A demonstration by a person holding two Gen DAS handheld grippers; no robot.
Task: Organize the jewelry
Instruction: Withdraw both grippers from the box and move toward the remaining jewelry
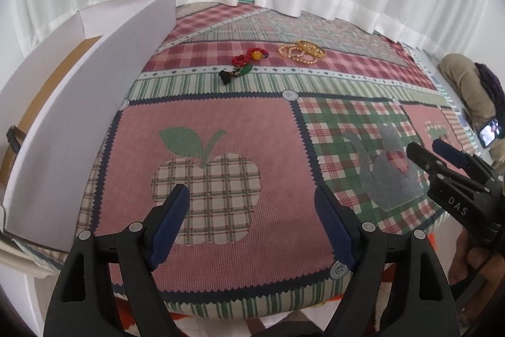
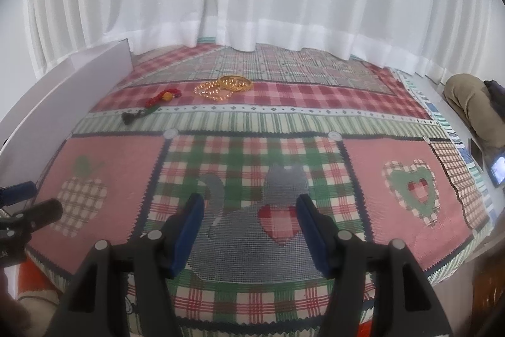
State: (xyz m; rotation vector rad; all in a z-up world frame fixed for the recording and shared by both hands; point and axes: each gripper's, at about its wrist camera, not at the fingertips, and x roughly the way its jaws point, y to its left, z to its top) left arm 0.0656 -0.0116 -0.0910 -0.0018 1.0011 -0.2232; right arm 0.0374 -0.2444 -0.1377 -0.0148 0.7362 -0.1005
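gold bangles [image 1: 307, 51], desk's far edge: stiff, light, slippery; pinch one rim | left gripper [image 1: 252, 204], right gripper [image 2: 251, 215] jaws apart, empty

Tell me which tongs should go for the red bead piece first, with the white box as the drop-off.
Left, probably. The red bead piece lies closer to the white box, which sits on the left tongs' side. Both tongs stand open and empty; the right tongs line up better with the gold bangles.
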